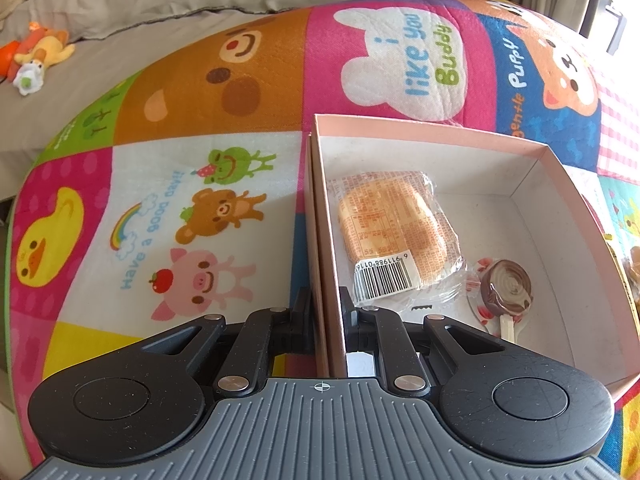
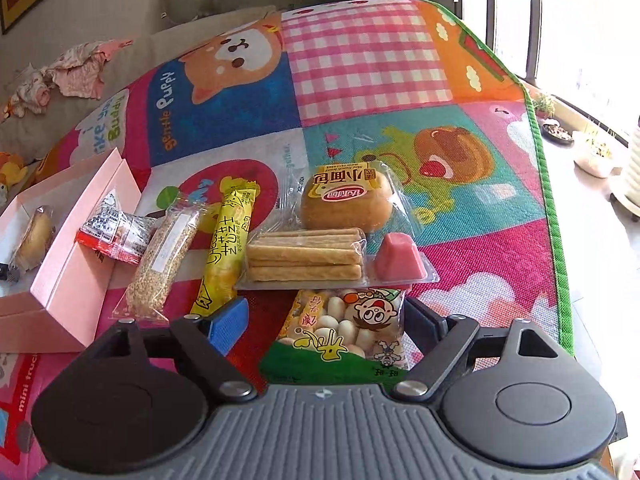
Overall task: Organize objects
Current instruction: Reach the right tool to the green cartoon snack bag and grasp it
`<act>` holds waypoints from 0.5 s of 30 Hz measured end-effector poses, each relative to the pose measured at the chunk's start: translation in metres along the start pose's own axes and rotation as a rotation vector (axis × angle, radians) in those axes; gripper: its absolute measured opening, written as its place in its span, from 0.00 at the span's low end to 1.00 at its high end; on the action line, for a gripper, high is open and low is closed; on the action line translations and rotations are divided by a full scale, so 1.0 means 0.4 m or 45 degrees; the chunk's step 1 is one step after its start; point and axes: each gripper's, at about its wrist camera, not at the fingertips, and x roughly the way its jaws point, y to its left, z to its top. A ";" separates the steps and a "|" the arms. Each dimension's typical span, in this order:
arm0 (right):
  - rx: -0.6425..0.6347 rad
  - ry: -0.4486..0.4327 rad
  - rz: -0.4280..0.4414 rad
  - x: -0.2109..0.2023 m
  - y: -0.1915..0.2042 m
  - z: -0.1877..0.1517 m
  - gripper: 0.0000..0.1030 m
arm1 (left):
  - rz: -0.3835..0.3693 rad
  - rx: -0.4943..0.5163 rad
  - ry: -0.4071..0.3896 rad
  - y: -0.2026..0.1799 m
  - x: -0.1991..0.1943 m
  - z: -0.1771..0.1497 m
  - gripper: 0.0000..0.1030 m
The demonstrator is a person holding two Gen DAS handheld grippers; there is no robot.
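Cartoon mat (image 2: 368, 64) — left gripper (image 1: 326, 312) clamped on pink box (image 1: 440, 132) wall, right gripper (image 2: 326, 322) spread around snack bag (image 2: 344, 328).

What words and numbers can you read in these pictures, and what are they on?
"i like you Buddy": white bear patch on the play mat.
"gentle Puppy": blue patch.
"Have a good day!!": animal patch.
"mini truck": mat corner.
"6 911988": bun wrapper barcode in the pink box; further digits unclear.
Snack packets carry Chinese print, too small to read.
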 end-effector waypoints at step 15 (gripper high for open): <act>-0.159 -0.034 -0.005 -0.007 0.003 -0.032 0.62 | 0.012 0.012 0.005 -0.010 0.001 0.002 0.14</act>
